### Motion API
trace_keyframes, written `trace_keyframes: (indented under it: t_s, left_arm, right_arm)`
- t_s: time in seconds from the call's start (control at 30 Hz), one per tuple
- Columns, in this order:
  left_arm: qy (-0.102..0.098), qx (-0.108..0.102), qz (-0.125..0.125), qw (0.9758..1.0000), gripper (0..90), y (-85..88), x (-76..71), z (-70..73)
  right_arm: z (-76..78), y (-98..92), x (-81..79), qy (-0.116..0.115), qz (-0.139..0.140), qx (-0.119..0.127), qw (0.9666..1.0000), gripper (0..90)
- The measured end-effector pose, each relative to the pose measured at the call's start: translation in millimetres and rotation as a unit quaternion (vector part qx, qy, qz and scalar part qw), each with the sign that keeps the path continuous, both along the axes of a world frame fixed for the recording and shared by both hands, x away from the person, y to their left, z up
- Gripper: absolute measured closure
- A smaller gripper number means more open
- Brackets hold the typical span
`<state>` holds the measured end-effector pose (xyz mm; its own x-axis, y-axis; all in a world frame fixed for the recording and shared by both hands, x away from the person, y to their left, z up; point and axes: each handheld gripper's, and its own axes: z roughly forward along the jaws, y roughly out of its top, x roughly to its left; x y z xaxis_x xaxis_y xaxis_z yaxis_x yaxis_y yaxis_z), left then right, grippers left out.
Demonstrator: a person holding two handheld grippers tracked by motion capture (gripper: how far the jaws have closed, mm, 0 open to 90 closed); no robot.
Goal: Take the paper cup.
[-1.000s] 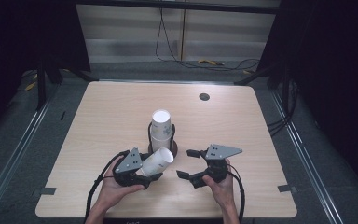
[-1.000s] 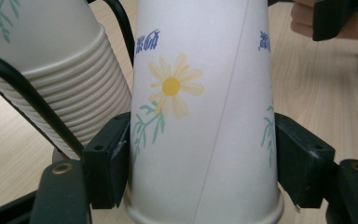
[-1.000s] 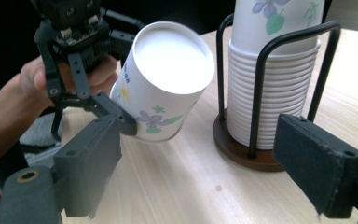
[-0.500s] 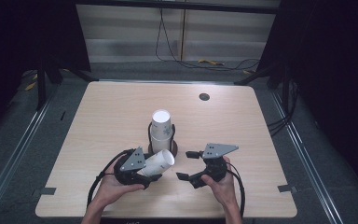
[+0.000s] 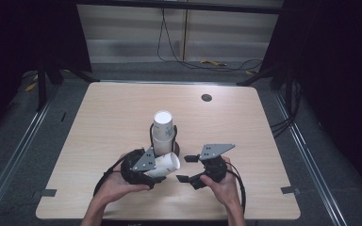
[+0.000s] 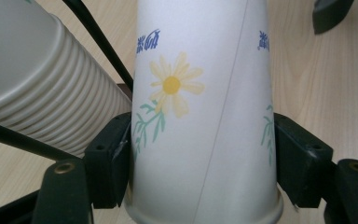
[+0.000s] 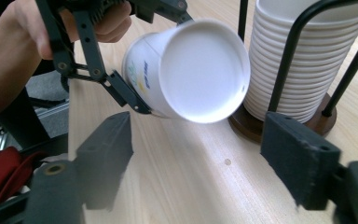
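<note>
Overhead plus two close tongs-mounted cameras

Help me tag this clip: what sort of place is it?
Probably a lab-style recording station, not a home. A bare pale wooden table stands on grey floor ringed by dark curtains, loose cables trail behind it, and a person's hands work a black handheld left tool holding a daisy-printed white paper cup.

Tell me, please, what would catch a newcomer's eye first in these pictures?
First, the white paper cup with a yellow daisy print, lying tilted on its side and clamped between the jaws of the left gripper near the table's front edge. Just behind it, a tall stack of cups stands upside down in a black wire holder on a round wooden base. The right gripper waits open beside the held cup.
</note>
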<state>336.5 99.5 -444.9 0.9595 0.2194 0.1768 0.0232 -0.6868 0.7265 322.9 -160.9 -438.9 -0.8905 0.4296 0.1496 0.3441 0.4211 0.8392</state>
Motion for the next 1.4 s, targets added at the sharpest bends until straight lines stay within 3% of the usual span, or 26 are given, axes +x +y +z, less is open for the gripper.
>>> trace_keyframes:
  t_s: [0.23,0.47,0.8,0.93,1.03,1.4]
  left_arm:
    - [0.001,0.012,-0.009,0.9999,29.5,-1.9,2.1,3.1]
    - [-0.003,0.05,-0.023,0.9985,29.6,-10.1,2.6,5.5]
    - [-0.001,0.076,-0.035,0.9965,29.8,-15.9,1.9,5.9]
    - [0.003,0.081,-0.041,0.9959,29.8,-17.2,0.0,1.9]
    - [0.005,0.085,-0.044,0.9954,29.8,-17.9,-0.8,-1.3]
    - [0.008,0.09,-0.055,0.9944,29.8,-22.0,-4.7,-4.7]
  right_arm:
    - [1.5,4.4,3.8,0.002,0.007,-0.026,0.9996,23.8]
    - [1.4,11.0,6.8,0.008,0.021,-0.058,0.9981,22.3]
    - [4.9,18.2,11.6,0.02,0.035,-0.095,0.9947,19.5]
    - [2.8,21.8,15.3,0.027,0.045,-0.104,0.9932,20.2]
    - [0.7,24.4,18.5,0.045,0.052,-0.111,0.9915,20.2]
    - [-1.7,33.7,25.8,0.061,0.077,-0.127,0.987,22.3]
